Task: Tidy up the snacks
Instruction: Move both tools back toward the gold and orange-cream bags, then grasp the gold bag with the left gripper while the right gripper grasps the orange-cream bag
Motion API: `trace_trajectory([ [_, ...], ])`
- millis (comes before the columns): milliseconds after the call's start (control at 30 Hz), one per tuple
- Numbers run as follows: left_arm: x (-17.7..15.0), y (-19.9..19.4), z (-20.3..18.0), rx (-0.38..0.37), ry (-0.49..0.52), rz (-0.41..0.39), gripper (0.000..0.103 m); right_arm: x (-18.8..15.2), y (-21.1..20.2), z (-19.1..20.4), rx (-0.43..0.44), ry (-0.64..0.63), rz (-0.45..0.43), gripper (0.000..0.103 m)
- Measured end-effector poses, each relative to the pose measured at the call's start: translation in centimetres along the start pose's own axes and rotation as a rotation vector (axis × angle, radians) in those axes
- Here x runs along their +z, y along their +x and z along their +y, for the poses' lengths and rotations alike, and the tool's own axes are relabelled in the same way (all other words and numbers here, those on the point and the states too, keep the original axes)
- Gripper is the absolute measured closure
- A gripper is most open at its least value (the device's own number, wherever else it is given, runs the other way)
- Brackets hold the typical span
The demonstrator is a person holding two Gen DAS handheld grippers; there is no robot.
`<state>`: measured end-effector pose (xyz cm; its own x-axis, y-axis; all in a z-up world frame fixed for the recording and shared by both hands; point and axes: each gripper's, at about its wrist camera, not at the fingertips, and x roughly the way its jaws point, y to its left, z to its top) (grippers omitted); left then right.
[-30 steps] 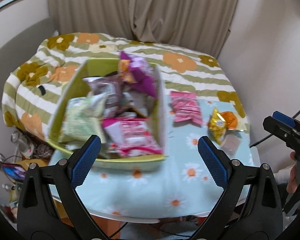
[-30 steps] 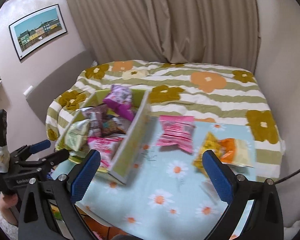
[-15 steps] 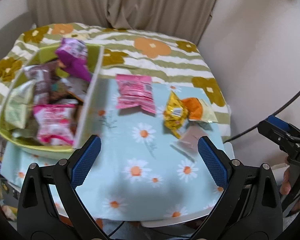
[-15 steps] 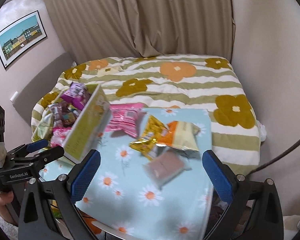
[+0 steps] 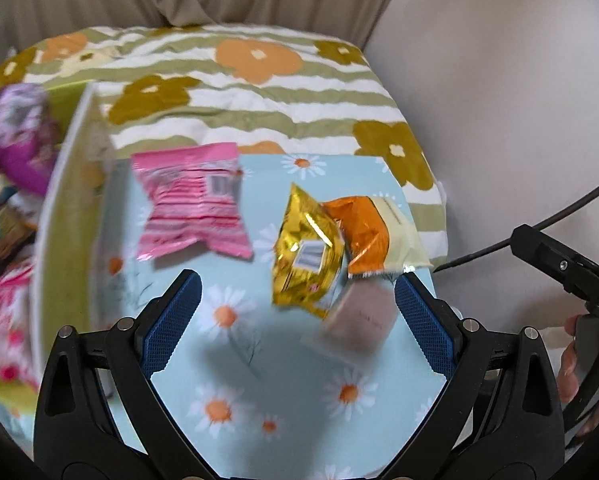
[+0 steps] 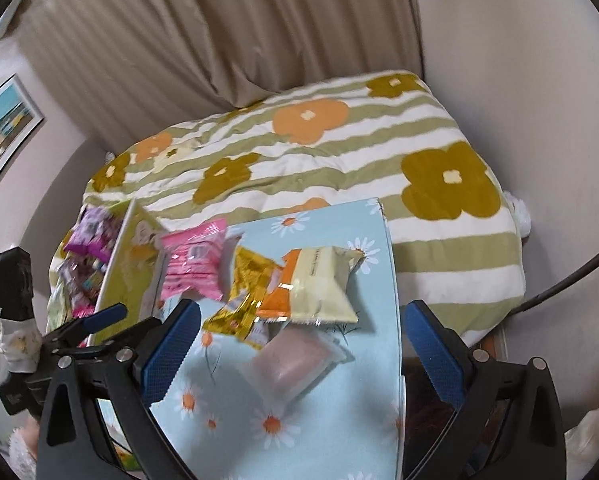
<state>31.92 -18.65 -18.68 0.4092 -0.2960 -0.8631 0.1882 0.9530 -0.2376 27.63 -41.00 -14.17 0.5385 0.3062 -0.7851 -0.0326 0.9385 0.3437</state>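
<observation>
Several snack packs lie loose on the daisy-print table: a pink pack, a gold foil pack, an orange-and-cream pack and a clear pack with a brownish bar. My left gripper hangs open above them, nothing between its blue pads. My right gripper is open too, over the brownish bar pack, beside the gold pack, the orange-and-cream pack and the pink pack. A green box full of snacks stands at the left.
The green box borders the loose packs on their left. Behind the table lies a bed with a striped flower quilt, then a curtain. A black cable runs at the right, and the table edge is near the packs.
Both views have swung from the green box to the loose packs and come closer to the table. Both grippers stayed open. No snack has moved.
</observation>
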Motion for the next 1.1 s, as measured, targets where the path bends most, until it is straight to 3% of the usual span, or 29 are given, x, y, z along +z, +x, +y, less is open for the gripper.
trace_trajectory([
  [267,2.9,7.6,-0.5,-0.029,0.064,0.130,0.008,2.4,6.4,-1.6,-0.048,0.101,0.106,0.002],
  [533,2.9,13.1,-0.6,-0.058,0.095,0.244,0.018,3.1,11.7,-1.5,-0.075,0.110,0.187,0.002],
  [700,2.3,14.3,-0.7,-0.076,0.122,0.277,0.041,2.7,14.1,-1.6,-0.080,0.116,0.246,0.010],
  [867,2.0,14.1,-0.8,-0.089,0.150,0.271,0.044,2.3,15.2,-1.8,-0.082,0.116,0.280,0.017],
  [1100,1.3,12.5,-0.7,-0.067,0.172,0.256,0.045,2.3,16.2,-1.6,-0.090,0.069,0.313,0.018],
])
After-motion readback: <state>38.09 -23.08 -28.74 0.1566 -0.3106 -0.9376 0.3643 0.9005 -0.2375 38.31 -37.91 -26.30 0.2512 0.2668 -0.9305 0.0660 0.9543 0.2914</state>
